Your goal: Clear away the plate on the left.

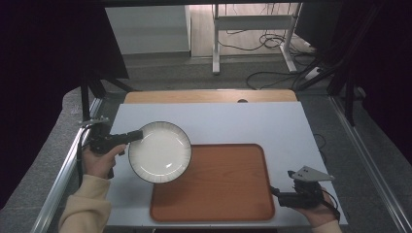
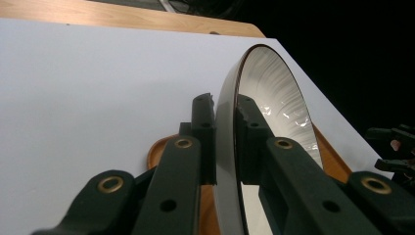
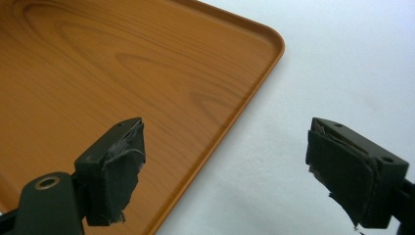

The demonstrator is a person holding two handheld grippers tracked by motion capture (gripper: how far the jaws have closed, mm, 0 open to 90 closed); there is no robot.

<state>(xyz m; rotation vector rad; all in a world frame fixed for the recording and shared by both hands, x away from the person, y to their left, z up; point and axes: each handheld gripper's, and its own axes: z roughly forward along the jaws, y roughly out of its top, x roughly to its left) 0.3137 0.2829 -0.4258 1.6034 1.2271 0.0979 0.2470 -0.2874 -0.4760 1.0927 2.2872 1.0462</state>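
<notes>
A white plate [image 1: 160,152] with a dark ribbed rim hangs over the left end of the brown wooden tray [image 1: 228,189]. My left gripper [image 1: 138,135] is shut on the plate's left rim. In the left gripper view the plate [image 2: 274,93] stands on edge between the two black jaws, whose fingertips [image 2: 203,105] press on the rim from both sides. My right gripper [image 1: 276,193] rests at the tray's front right corner and stands open. In the right gripper view its pads [image 3: 120,161] are wide apart over the tray's corner [image 3: 122,73], with nothing between them.
The tray lies on a white table top [image 1: 233,121] with a wooden strip [image 1: 209,96] along the far edge. A metal rail [image 1: 63,170] runs along the table's left side. Beyond the table stand desk legs and cables [image 1: 262,39] on the floor.
</notes>
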